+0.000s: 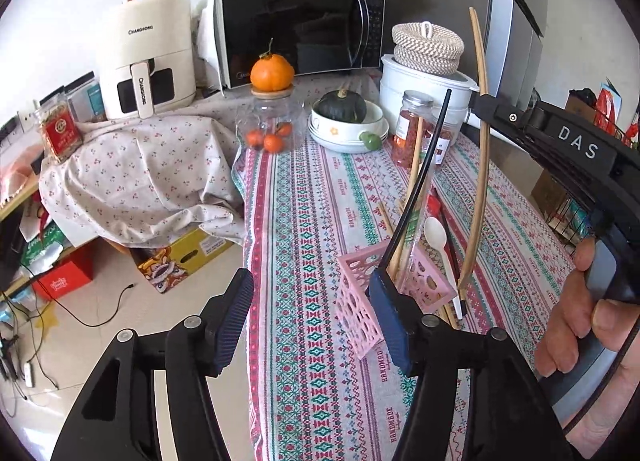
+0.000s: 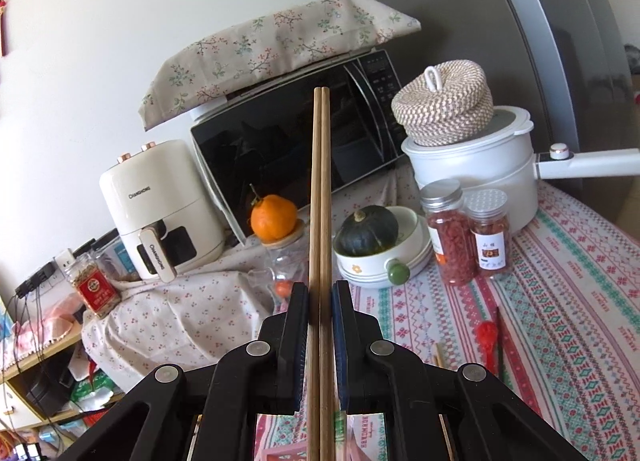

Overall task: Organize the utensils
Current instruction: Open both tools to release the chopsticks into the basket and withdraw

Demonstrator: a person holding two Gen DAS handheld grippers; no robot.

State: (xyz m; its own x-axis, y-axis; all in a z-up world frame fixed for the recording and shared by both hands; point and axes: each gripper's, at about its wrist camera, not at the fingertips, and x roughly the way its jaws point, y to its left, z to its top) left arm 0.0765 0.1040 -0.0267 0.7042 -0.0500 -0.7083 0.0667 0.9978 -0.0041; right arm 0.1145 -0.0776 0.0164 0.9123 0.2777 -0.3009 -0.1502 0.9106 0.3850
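Chopsticks pinched upright in the right tool

The wooden chopsticks point(image 2: 320, 221) run straight up the frame's centre, clamped between the right tool point(image 2: 320, 301) pads; the left tool point(image 1: 312, 325) gapes empty beside the pink basket point(image 1: 360, 301).

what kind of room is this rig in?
Most likely a home kitchen or dining corner: a microwave and air fryer along the wall, a white electric pot on a table with a patterned cloth, and a fridge behind.

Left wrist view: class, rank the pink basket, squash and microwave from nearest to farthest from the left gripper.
1. Pink basket, at the left gripper, by its right finger.
2. Squash, mid-table in a bowl.
3. Microwave, at the back.
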